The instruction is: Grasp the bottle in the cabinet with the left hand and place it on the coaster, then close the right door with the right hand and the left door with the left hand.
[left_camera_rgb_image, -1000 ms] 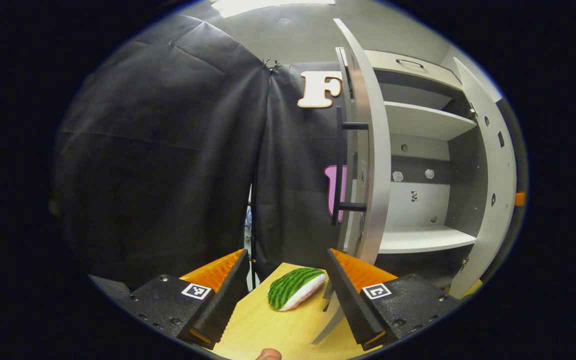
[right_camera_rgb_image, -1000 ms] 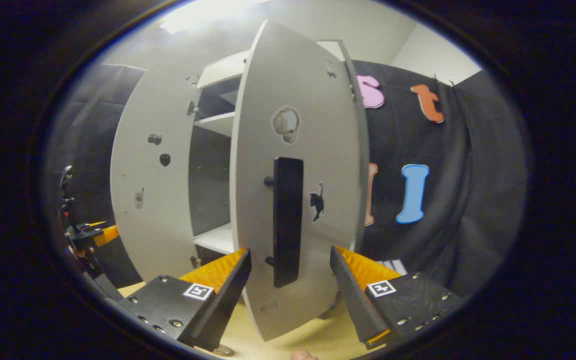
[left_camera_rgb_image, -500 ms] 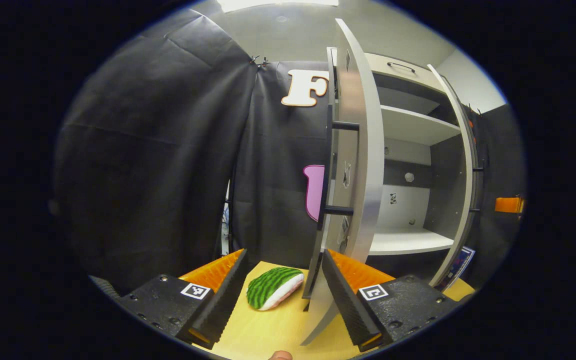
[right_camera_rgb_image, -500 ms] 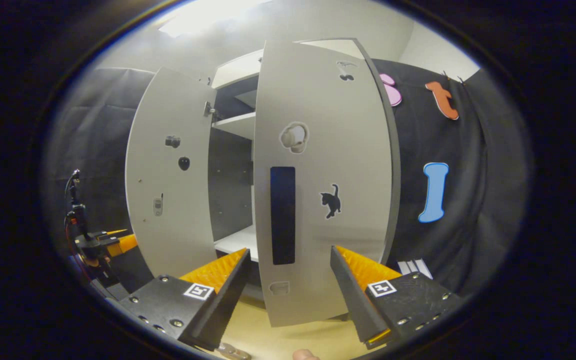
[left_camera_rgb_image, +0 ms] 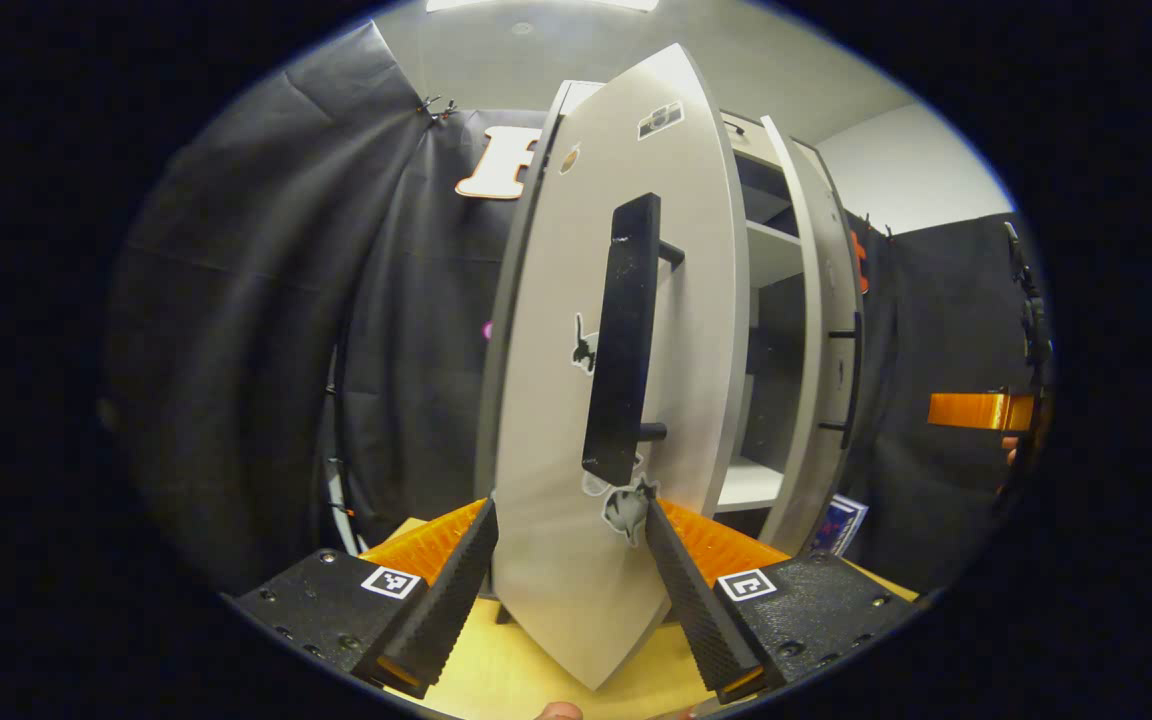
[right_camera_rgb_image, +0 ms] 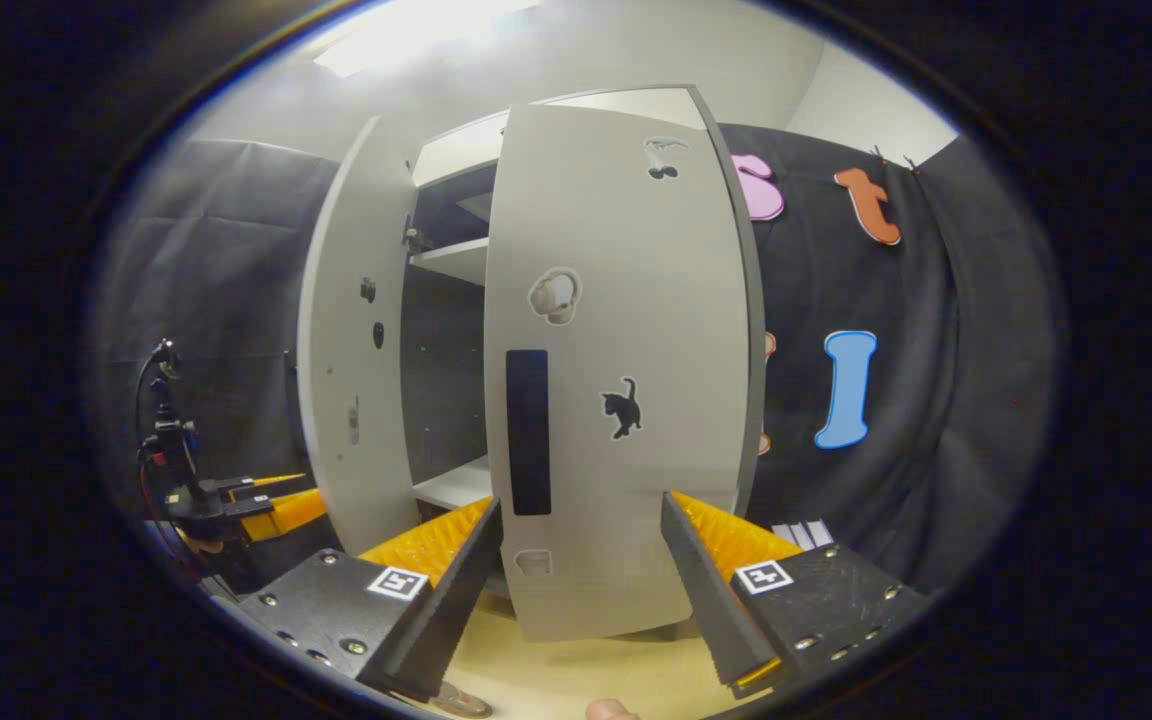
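In the left gripper view, the left gripper (left_camera_rgb_image: 568, 585) has its fingers wide apart and holds nothing. The lower edge of the left door (left_camera_rgb_image: 551, 420) of the cabinet (left_camera_rgb_image: 774, 255) stands between the two fingers; I cannot tell if a finger touches it. This door is partly open, and its outer face with the long black handle (left_camera_rgb_image: 622, 345) and some small stickers is turned toward the camera. Behind it the shelves of the cabinet show through the gap, and the right door (left_camera_rgb_image: 826, 340) is nearly shut. The light wooden surface (left_camera_rgb_image: 481, 680) lies under the fingers.

In the right gripper view, the right gripper (right_camera_rgb_image: 581, 590) is also with fingers wide apart and empty, just before the right door (right_camera_rgb_image: 626, 400), which is almost closed but not fully against the cabinet. The door carries a dark handle (right_camera_rgb_image: 528, 432) and a cat sticker (right_camera_rgb_image: 622, 407). The left door (right_camera_rgb_image: 351, 370) stands open at the left side, and near it the left gripper (right_camera_rgb_image: 266, 500) is seen far off.

The bottle and the coaster I cannot locate in these views.
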Motion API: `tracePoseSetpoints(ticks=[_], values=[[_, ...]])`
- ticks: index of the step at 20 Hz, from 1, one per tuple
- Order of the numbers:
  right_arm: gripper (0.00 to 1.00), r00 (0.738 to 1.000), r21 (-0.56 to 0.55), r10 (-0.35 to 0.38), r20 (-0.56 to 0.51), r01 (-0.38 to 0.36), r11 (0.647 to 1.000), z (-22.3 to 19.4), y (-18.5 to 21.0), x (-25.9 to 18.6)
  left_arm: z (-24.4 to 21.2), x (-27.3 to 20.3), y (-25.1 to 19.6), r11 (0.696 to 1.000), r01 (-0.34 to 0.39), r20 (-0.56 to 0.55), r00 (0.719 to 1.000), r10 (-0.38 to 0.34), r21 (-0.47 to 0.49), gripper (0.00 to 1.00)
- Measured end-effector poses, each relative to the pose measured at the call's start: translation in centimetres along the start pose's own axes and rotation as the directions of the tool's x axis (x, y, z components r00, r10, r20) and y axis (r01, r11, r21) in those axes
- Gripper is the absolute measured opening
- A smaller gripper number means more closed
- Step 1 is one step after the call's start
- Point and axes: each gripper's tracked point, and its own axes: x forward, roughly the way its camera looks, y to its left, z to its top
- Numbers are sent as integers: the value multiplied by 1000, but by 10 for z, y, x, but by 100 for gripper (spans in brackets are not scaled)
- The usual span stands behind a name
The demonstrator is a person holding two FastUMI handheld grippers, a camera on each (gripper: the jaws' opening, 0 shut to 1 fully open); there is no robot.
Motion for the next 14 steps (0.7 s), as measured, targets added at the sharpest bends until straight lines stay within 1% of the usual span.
tracePoseSetpoints(ticks=[1,2,3,5,7,9,10,11,12,13,14], values=[[96,1000,-5,-19,4,19,1000,3,-2,-3,8,2,-3,1000,-7,17,1000,7,9,93],[93,999,-10,-37,14,37,999,7,-4,-6,14,3,-5,1000,-12,24,1000,11,21,93],[93,998,-12,-57,30,57,998,14,-6,-8,14,7,-12,999,-3,13,1000,3,31,88],[93,995,-5,-84,58,85,996,24,-6,-12,21,5,-21,998,1,17,1000,-2,62,99],[93,990,-7,-115,80,116,993,34,-10,-16,33,4,-29,998,4,19,1000,-6,60,96],[92,985,-11,-138,102,140,990,42,-15,-21,39,-1,-34,999,-14,-2,1000,14,44,95],[92,983,-10,-148,110,150,989,46,-17,-21,46,-4,-37,999,-21,1,1000,21,40,90],[92,981,-9,-157,115,159,987,48,-19,-22,56,-6,-41,999,-26,10,1000,26,42,90],[96,978,-7,-167,121,169,986,50,-22,-24,67,-9,-45,998,-32,25,999,30,50,95],[96,976,-8,-176,125,178,984,51,-23,-25,77,-12,-48,997,-39,41,999,36,60,95],[96,975,-10,-182,129,185,983,52,-25,-26,89,-14,-53,997,-40,56,998,36,66,90]])
